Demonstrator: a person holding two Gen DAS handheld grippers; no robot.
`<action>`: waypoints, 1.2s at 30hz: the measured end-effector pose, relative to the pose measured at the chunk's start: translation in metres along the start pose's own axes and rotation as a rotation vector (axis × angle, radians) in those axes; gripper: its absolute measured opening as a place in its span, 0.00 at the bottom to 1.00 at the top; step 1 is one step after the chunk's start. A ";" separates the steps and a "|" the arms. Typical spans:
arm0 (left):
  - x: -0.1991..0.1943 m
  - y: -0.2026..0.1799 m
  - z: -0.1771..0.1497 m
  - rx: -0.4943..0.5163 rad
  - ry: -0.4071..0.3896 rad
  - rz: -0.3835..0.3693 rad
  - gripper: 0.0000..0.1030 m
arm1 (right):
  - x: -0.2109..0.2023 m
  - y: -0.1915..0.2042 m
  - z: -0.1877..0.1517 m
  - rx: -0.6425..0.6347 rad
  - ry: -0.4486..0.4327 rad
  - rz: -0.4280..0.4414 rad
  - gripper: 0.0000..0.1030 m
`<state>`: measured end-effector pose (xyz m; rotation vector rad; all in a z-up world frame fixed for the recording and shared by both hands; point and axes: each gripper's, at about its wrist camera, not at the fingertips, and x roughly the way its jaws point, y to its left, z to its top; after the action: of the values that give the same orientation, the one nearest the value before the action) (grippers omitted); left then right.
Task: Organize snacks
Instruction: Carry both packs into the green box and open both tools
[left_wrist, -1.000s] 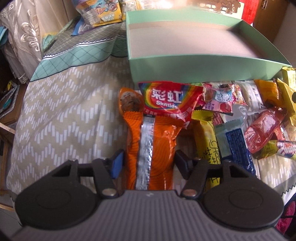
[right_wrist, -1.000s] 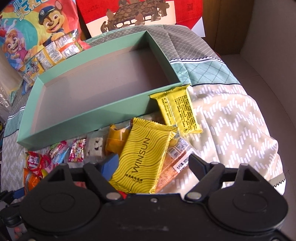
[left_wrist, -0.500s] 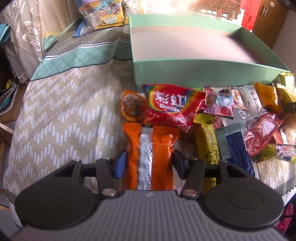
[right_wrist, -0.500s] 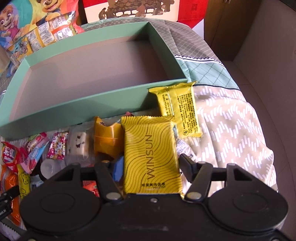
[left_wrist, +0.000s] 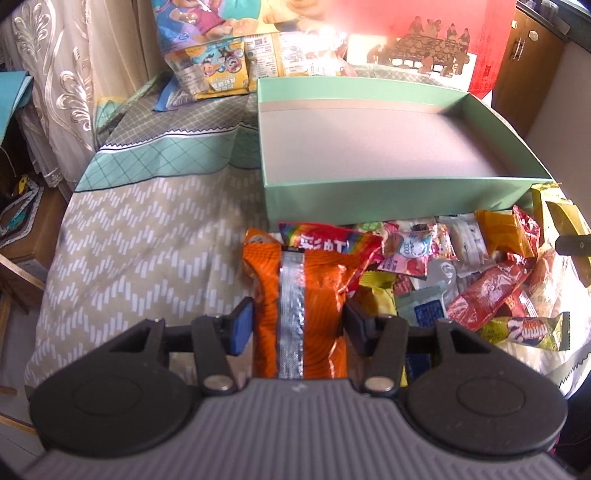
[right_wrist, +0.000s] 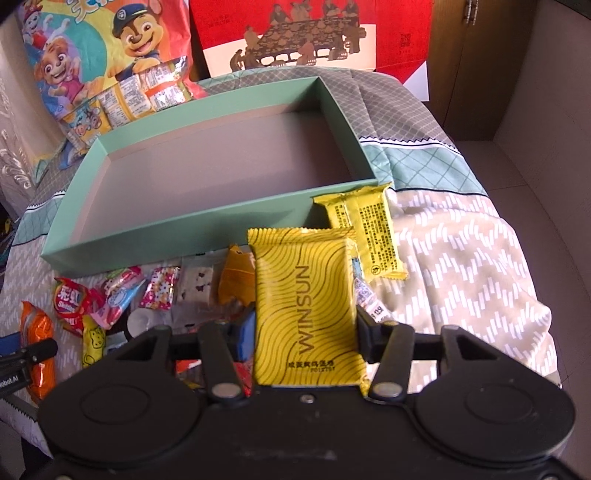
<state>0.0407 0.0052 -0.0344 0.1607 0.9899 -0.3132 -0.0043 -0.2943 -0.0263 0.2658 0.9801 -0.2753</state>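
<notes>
Left gripper (left_wrist: 299, 325) pinches the orange bag (left_wrist: 301, 295) across its width, at 6 o'clock from the green box (left_wrist: 388, 192). Right gripper (right_wrist: 304, 332), jaws having just closed, clamps the yellow pack (right_wrist: 306, 306), also at 6 o'clock from the box. Judged light, soft, crinkly, slippery film; contents likely crushable. Hold mid-body, gently.

"WINSUN" is printed on the yellow packet (right_wrist: 306, 310); "Skittles" and "彩虹" are printed on the red bag (right_wrist: 70, 304).
</notes>
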 end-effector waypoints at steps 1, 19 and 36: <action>-0.003 -0.001 0.002 0.002 -0.008 -0.003 0.50 | -0.006 0.002 0.001 -0.010 -0.010 0.008 0.50; 0.014 -0.016 0.113 0.052 -0.099 -0.037 0.50 | 0.010 0.035 0.068 -0.195 -0.099 0.061 0.50; 0.147 -0.001 0.228 -0.002 -0.069 0.054 0.50 | 0.151 0.032 0.181 -0.215 -0.074 -0.044 0.50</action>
<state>0.2969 -0.0857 -0.0347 0.1736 0.9165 -0.2670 0.2266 -0.3430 -0.0548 0.0375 0.9345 -0.2159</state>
